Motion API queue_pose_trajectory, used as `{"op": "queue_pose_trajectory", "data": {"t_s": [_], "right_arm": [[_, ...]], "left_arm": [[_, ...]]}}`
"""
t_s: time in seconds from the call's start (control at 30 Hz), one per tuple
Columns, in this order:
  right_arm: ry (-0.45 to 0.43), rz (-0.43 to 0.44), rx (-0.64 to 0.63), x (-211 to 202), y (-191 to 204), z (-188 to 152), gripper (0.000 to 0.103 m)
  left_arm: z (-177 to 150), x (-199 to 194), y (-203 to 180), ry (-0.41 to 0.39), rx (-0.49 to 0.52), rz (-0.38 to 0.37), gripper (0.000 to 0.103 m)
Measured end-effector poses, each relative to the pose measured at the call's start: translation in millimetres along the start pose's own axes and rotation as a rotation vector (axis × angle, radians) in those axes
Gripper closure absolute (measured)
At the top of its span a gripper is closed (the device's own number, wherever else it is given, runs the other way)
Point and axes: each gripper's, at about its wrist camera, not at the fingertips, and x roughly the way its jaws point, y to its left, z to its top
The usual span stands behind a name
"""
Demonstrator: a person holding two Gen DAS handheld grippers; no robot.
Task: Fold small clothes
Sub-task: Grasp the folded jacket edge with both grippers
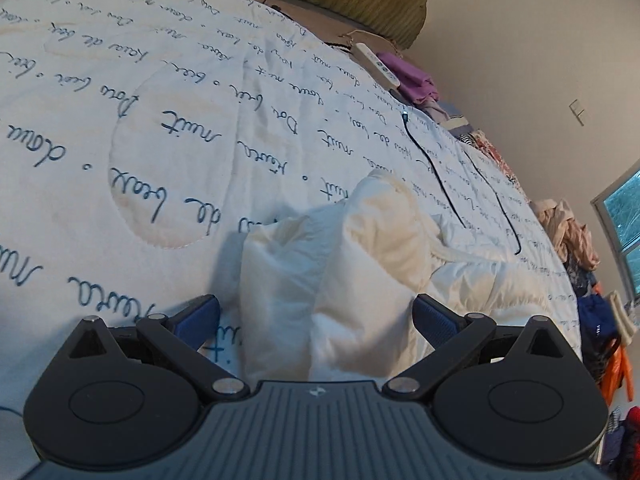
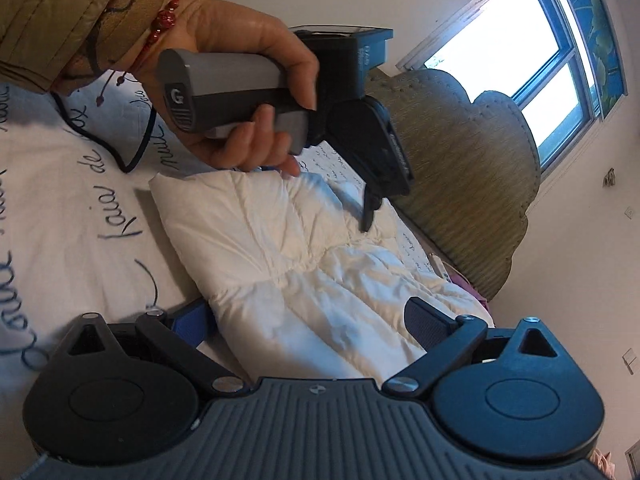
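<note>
Lying puffed and rumpled on the bedspread [image 1: 120,128] (white, with blue handwriting), the white padded garment [image 2: 304,264] sits between both tools: left gripper [image 1: 316,320] and right gripper [image 2: 304,320] each gape wide, holding nothing.

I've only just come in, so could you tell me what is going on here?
A person is folding a white padded garment on a bed quilt printed with blue script, holding a gripper in each hand. Both the left gripper and the right gripper are open, closing in on opposite ends of the garment. Neither grips it yet.
</note>
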Motion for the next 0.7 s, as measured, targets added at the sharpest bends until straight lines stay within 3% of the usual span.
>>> {"op": "queue_pose_trajectory", "data": {"t_s": [0.17,0.27,0.33,0.4,0.43,0.5,0.6,0.7], "right_arm": [[-0.003,0.02,0.031,14.0,4.2,3.0,0.024],[-0.017,0.047,0.023,15.0,9.3,2.2,0.044],[-0.025,0.063,0.005,15.1,13.6,1.5,0.06],[-0.032,0.069,-0.014,14.6,17.1,0.6,0.066],[-0.033,0.075,-0.02,14.4,18.5,0.0,0.073],[-0.031,0.085,-0.021,14.4,18.2,-0.7,0.076],[-0.035,0.112,0.01,12.7,12.8,-0.7,0.083],[-0.043,0.192,0.107,7.4,-4.8,1.4,0.087]], "left_arm": [[4.1,9.1,-5.3,0.007,-0.01,-0.028,0.001],[5.9,12.7,-6.5,0.008,-0.012,-0.052,0.002],[8.0,15.1,-6.8,0.005,-0.019,-0.047,0.017],[9.8,18.1,-2.8,0.013,-0.057,-0.052,0.044],[10.7,20.1,0.5,0.019,-0.089,-0.071,0.051],[9.5,21.8,7.7,0.019,-0.162,-0.12,0.07],[3.6,13.5,11.4,-0.025,-0.192,-0.136,0.082],[-5.9,-9.6,18.4,-0.076,-0.235,-0.165,0.086]]}}
